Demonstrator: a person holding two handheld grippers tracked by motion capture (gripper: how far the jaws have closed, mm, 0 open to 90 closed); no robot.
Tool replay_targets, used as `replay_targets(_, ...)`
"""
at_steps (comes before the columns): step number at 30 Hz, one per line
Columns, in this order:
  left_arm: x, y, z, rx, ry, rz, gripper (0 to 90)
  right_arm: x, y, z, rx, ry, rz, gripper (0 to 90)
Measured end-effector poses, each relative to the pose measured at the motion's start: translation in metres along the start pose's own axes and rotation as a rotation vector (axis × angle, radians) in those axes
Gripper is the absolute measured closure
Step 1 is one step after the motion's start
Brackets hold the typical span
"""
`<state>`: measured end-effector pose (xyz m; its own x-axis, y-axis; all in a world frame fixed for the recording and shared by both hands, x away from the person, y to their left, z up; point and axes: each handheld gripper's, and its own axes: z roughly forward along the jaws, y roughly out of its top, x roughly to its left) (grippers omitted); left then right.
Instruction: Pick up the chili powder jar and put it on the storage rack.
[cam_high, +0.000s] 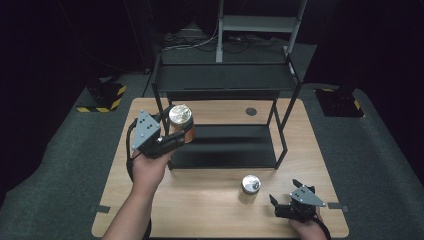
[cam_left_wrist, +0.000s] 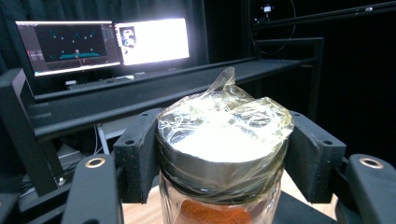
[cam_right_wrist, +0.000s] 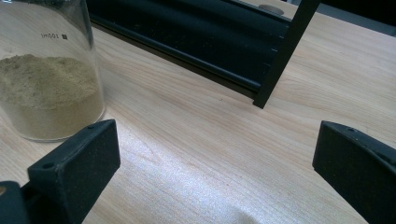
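Note:
My left gripper (cam_high: 175, 134) is shut on a glass jar (cam_high: 181, 122) with a silver lid, held in the air by the left front post of the black shelf rack (cam_high: 225, 80). In the left gripper view the jar (cam_left_wrist: 223, 154) sits between the black pads, its lid wrapped in clear film and orange powder inside. A second jar (cam_high: 250, 186) with a silver lid stands on the table near the front right. My right gripper (cam_high: 278, 206) rests open just right of it; in the right gripper view that jar (cam_right_wrist: 49, 70), holding tan powder, stands at the upper left, outside the jaws.
The wooden table (cam_high: 210, 210) carries the two-tier rack, whose lower shelf (cam_high: 225, 145) lies at the table's middle. A rack post (cam_right_wrist: 285, 51) stands ahead of the right gripper. Monitors (cam_left_wrist: 102, 42) glow beyond the rack. Grey carpet surrounds the table.

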<state>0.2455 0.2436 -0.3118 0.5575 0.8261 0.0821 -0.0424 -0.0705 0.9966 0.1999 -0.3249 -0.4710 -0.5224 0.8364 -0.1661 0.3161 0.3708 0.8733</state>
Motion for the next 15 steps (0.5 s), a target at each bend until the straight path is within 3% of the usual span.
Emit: replay_targets(15,0.006,0.020,0.016,-0.044,0.009,-0.006,34.6,0.000,0.000,0.000,-0.001,0.001,0.001,0.0)
